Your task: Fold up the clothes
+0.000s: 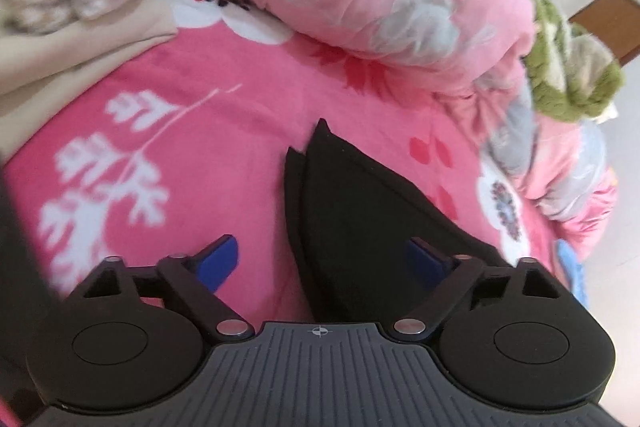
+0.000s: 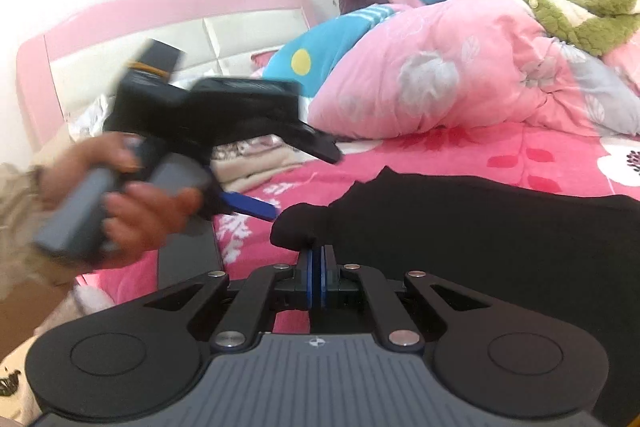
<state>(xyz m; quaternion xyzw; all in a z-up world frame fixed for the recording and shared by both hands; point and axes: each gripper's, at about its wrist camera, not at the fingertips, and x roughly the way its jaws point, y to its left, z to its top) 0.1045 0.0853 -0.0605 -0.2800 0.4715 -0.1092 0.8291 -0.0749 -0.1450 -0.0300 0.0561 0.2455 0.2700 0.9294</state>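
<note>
Right gripper (image 2: pixel 319 267) pinched on an edge of the black garment (image 2: pixel 480 227) lying on the pink sheet (image 1: pixel 200 163), left gripper (image 1: pixel 324 263) spread above it; judged soft, limp, light, best taken at corners.

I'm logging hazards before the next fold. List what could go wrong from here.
1. Only the right gripper pinches the black garment, at one edge; lifting could undo its layers.
2. The left gripper is open above the garment, and may grab the pink bedsheet too.
</note>
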